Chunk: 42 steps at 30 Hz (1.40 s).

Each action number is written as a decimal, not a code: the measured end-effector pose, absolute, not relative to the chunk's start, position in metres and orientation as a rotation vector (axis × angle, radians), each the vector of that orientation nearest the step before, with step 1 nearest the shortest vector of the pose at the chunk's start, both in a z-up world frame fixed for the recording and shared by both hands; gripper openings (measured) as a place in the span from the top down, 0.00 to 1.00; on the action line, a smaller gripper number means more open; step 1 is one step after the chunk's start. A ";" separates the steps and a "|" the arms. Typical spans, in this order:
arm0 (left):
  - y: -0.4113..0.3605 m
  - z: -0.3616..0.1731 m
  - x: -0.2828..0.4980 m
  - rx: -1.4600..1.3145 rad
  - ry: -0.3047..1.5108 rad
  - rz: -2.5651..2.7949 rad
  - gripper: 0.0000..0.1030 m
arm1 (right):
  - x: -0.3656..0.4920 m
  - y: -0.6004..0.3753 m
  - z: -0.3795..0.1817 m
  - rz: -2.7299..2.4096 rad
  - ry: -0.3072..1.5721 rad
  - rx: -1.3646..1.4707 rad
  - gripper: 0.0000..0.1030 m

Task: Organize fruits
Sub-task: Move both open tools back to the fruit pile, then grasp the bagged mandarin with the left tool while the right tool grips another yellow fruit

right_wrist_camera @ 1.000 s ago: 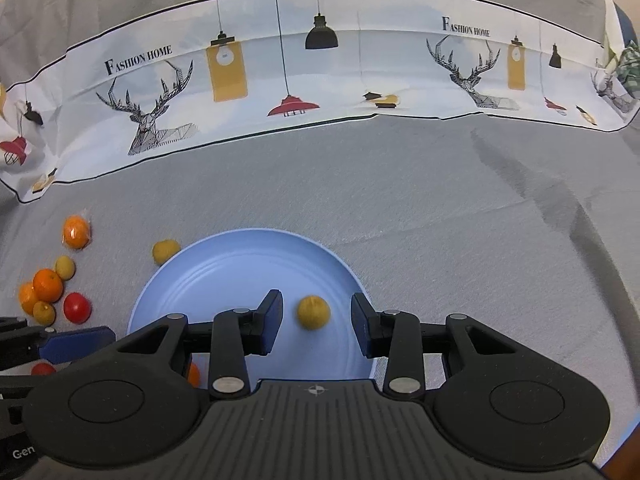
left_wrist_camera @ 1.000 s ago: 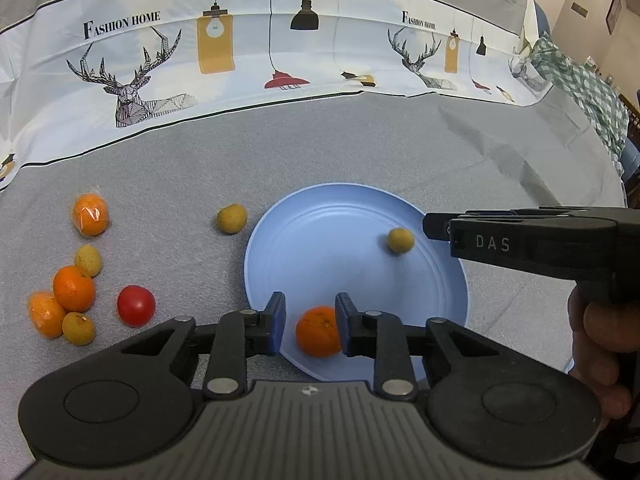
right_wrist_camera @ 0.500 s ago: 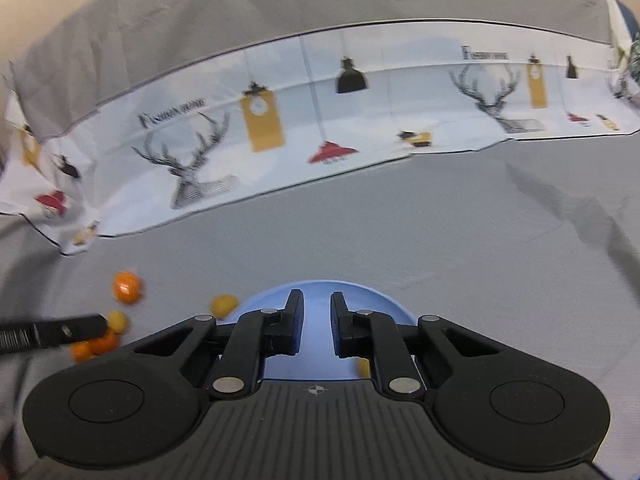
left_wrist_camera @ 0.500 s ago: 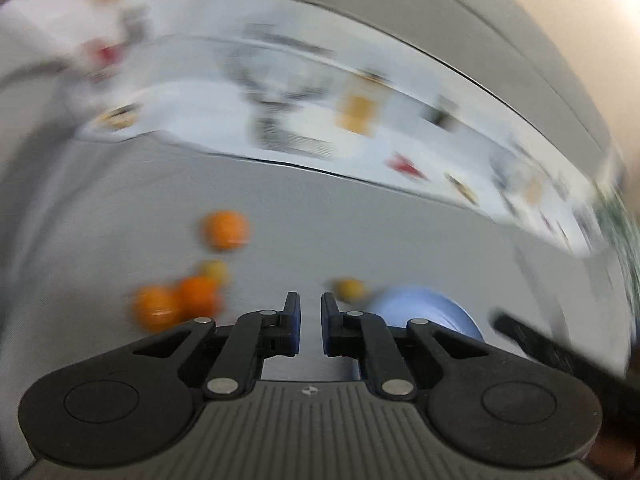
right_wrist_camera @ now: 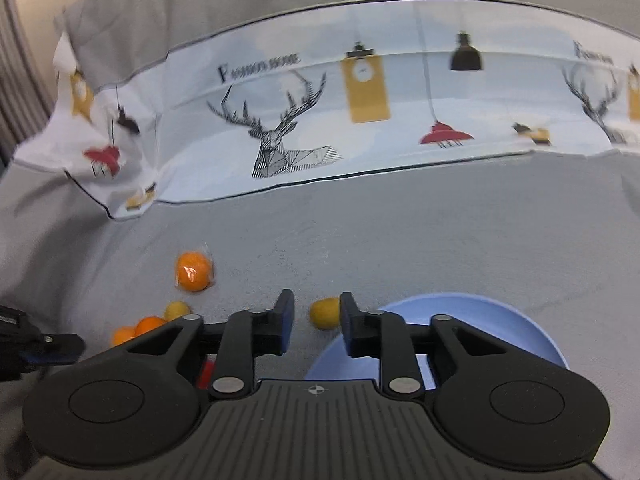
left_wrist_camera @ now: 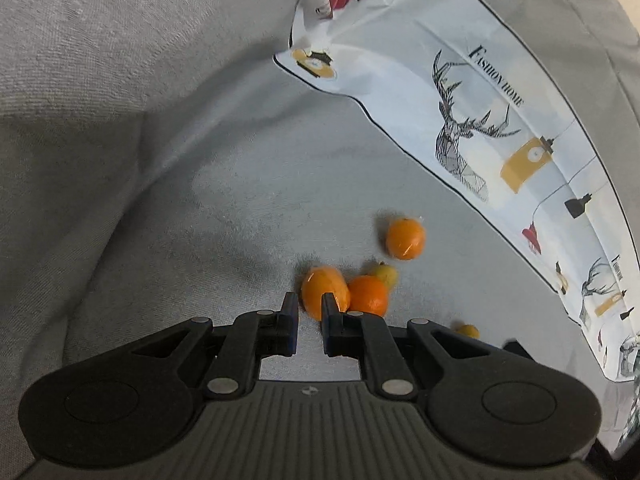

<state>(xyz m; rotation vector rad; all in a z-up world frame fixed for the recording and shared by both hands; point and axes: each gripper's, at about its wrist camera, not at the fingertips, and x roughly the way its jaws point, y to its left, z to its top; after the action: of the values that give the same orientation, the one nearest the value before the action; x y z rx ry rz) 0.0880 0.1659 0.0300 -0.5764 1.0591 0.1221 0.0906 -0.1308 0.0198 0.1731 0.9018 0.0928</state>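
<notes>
In the left wrist view my left gripper [left_wrist_camera: 306, 326] is nearly closed and empty, just short of a wrapped orange [left_wrist_camera: 322, 290] that touches a second orange [left_wrist_camera: 368, 294]. A yellow-green fruit [left_wrist_camera: 387, 274] lies behind them and another wrapped orange [left_wrist_camera: 405, 239] farther back. In the right wrist view my right gripper [right_wrist_camera: 316, 322] is slightly open and empty above the cloth, with a small yellow fruit [right_wrist_camera: 325, 312] just beyond its fingertips, beside the blue plate [right_wrist_camera: 460, 312]. The wrapped orange [right_wrist_camera: 193, 271] and the orange cluster [right_wrist_camera: 136, 328] lie to the left.
Grey cloth [left_wrist_camera: 200, 200] covers the table. A white printed cloth with deer and lamps [right_wrist_camera: 320, 120] rises along the back. A red fruit [right_wrist_camera: 206, 372] peeks from under my right gripper. The left gripper's tip [right_wrist_camera: 48, 350] shows at the left edge.
My left gripper left an orange on the plate, closed and swung left to the fruit cluster. My right gripper closed, rose off the plate, moved left and reopened slightly by the yellow fruit.
</notes>
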 end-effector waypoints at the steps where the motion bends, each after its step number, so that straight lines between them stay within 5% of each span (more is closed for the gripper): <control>1: 0.166 0.030 0.088 -0.579 1.063 0.121 0.88 | 0.096 -0.125 0.017 0.093 0.905 0.138 0.64; 3: 0.166 0.029 0.090 -0.588 1.066 0.122 0.86 | 0.105 -0.119 0.009 0.090 0.915 0.090 0.53; 7: 0.157 0.022 0.100 -0.592 1.076 0.126 0.63 | 0.124 -0.114 -0.010 0.087 0.960 0.054 0.50; 18: 0.153 0.008 0.121 -0.613 1.093 0.155 0.63 | 0.149 -0.098 -0.045 0.074 1.056 -0.072 0.51; 21: 0.148 0.003 0.126 -0.599 1.106 0.157 0.64 | 0.150 -0.094 -0.046 0.090 1.048 -0.086 0.71; 42: 0.141 0.001 0.131 -0.426 1.127 0.232 0.63 | 0.139 -0.065 -0.039 0.326 1.085 -0.041 0.71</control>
<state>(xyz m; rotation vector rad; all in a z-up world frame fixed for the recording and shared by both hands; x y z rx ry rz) 0.1306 0.1415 0.0012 -0.4260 1.1266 0.2324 0.1387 -0.0645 -0.0393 -0.0407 1.0849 0.3257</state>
